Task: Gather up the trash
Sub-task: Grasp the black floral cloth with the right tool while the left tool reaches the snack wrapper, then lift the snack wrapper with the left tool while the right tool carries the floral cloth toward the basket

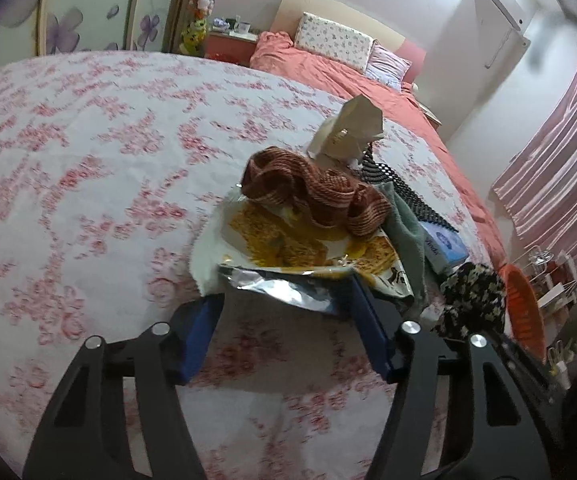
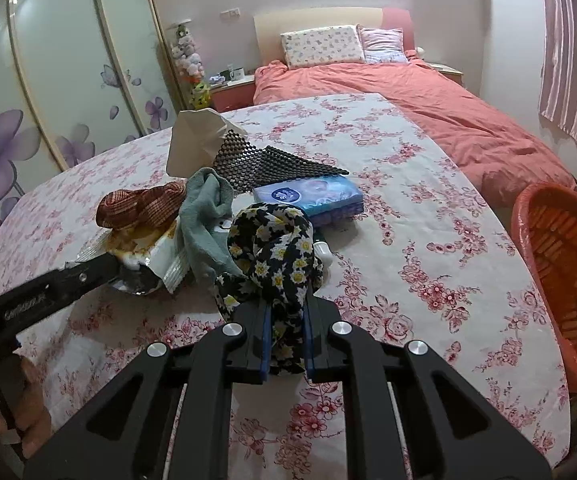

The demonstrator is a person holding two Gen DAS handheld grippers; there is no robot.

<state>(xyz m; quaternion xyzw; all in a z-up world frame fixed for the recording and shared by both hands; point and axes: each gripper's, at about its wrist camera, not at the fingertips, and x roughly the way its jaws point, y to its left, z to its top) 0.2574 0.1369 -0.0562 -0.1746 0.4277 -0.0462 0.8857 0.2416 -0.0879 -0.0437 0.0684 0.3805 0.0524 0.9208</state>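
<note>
A pile lies on the flowered table (image 2: pixel 408 208): a yellow snack wrapper (image 1: pixel 288 248) with a silver foil edge, a brown knitted cloth (image 1: pixel 312 192), a green cloth (image 2: pixel 204 224), a black floral cloth (image 2: pixel 280 256), a white paper bag (image 2: pixel 196 140), a black mesh mat (image 2: pixel 264 164) and a blue tissue pack (image 2: pixel 312 196). My left gripper (image 1: pixel 284 320) is open, its fingers either side of the wrapper's foil edge. My right gripper (image 2: pixel 286 340) is shut on the black floral cloth. The left gripper (image 2: pixel 88 276) also shows in the right wrist view.
An orange basket (image 2: pixel 564 276) stands off the table's right edge. A bed with a coral cover (image 2: pixel 428 96) lies behind the table. A wardrobe with purple flowers (image 2: pixel 48 100) is on the left, a pink curtain (image 2: pixel 572 52) on the right.
</note>
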